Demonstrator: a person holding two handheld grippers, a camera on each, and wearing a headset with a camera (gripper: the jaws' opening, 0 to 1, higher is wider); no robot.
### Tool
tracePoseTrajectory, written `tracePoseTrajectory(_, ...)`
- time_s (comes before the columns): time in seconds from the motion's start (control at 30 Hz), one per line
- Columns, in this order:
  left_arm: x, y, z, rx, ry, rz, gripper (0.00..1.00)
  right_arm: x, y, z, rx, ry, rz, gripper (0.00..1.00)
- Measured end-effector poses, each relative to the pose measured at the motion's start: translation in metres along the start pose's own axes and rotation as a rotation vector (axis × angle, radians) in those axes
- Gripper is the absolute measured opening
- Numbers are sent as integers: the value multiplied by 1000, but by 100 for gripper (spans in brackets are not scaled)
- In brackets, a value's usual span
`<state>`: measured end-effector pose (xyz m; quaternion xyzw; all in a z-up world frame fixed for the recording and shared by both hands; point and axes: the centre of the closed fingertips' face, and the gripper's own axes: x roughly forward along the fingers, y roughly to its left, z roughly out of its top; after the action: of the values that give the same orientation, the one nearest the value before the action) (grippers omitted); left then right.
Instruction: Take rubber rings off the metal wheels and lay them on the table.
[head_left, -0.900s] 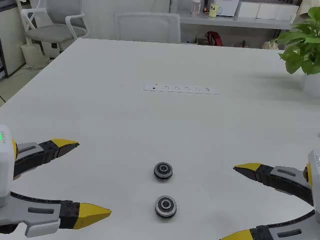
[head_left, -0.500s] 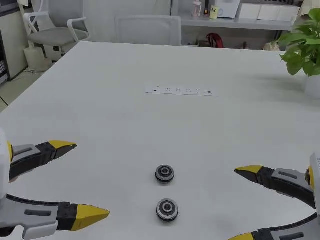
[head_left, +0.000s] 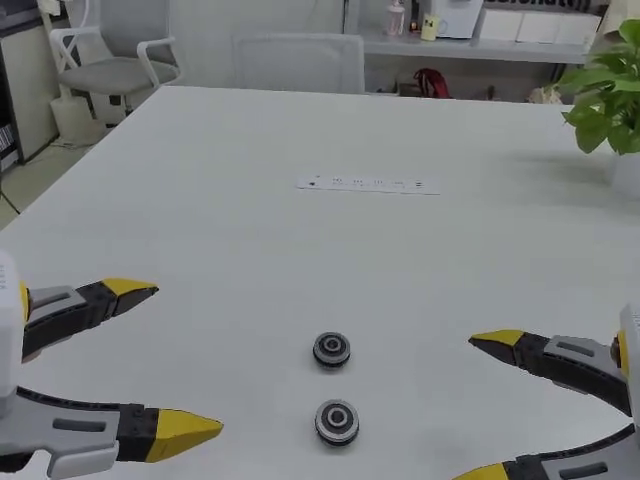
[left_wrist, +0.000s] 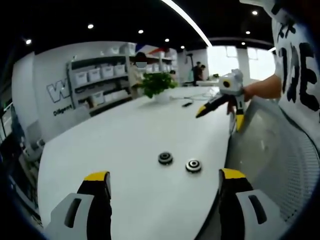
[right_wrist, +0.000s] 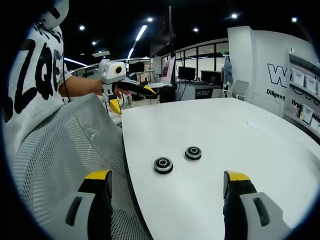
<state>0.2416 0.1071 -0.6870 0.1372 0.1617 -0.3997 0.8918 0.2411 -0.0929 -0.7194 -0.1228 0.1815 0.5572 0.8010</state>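
Two small metal wheels with black rubber rings lie flat on the white table. The far wheel (head_left: 331, 349) (left_wrist: 165, 158) (right_wrist: 193, 152) sits just beyond the near wheel (head_left: 337, 421) (left_wrist: 193, 165) (right_wrist: 163, 165), close to the table's front edge. My left gripper (head_left: 172, 360) (left_wrist: 165, 182) hovers at the lower left, open and holding nothing. My right gripper (head_left: 485, 408) (right_wrist: 167, 182) hovers at the lower right, also open with nothing in it. Both wheels lie between the two grippers, apart from each. Each gripper also appears in the other's view: right gripper (left_wrist: 220, 107), left gripper (right_wrist: 131, 95).
A white power strip (head_left: 367, 184) lies flat at the table's middle. A potted green plant (head_left: 607, 90) stands at the far right. Chairs (head_left: 298, 62) stand beyond the far edge, and a mesh chair back (right_wrist: 65, 150) sits by the near edge. Bare tabletop (head_left: 250, 240) surrounds the wheels.
The head view has shifted slightly, so the wheels sit a little lower in the picture. Both grippers stay open in about the same places.
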Motion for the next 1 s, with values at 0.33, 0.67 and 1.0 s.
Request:
tracePoseTrajectory(0.33, 1, -2, -4, 6, 7, -7, 90, 5, 5, 2, -9, 4, 15, 88)
tracePoseTrajectory(0.67, 2, -8, -7, 5, 16, -27, 89, 10, 8, -8, -11, 24, 35, 87)
tracePoseTrajectory(1.0, 13, -10, -9, 25, 30, -68, 86, 24, 7, -16, -21, 30, 58, 86)
